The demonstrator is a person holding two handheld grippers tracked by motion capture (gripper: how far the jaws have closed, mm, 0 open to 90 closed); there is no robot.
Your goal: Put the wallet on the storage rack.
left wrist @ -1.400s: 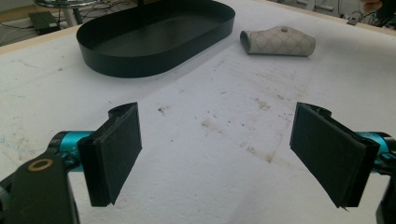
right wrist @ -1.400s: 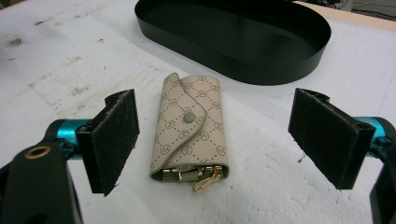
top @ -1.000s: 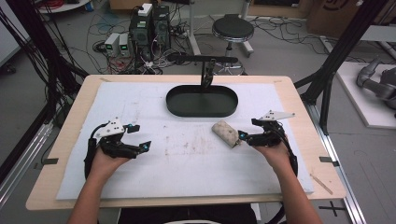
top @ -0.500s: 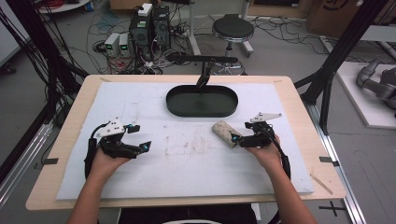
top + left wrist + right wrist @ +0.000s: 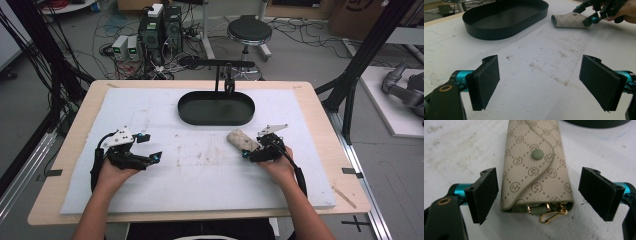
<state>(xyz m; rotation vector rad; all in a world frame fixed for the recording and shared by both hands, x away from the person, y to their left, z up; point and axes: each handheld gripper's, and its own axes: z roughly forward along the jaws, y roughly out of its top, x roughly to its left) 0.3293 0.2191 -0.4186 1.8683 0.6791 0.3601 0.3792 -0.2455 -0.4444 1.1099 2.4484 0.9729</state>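
High view: a person's two hands came in from the bottom edge, each with a gripper, over a stained white mat on a wooden table.
Markings: the beige key pouch carried a repeated circled "M" monogram between dotted diagonal lines; no other writing could be read.
Pouch details: a round green snap sat on its curved flap, and a gold clasp poked out of the near end in the right gripper view.
Pouch position: it lay flat on the mat right of centre in the high view, just below the black oval tray.
Right gripper: its jaws stood wide apart on either side of the pouch's near end, with a gap on each side, touching nothing.
Left gripper: its jaws were spread wide over bare, smudged mat at lower left of the high view, holding nothing.
Tray in left gripper view: it sat at upper left, with the pouch at upper right.
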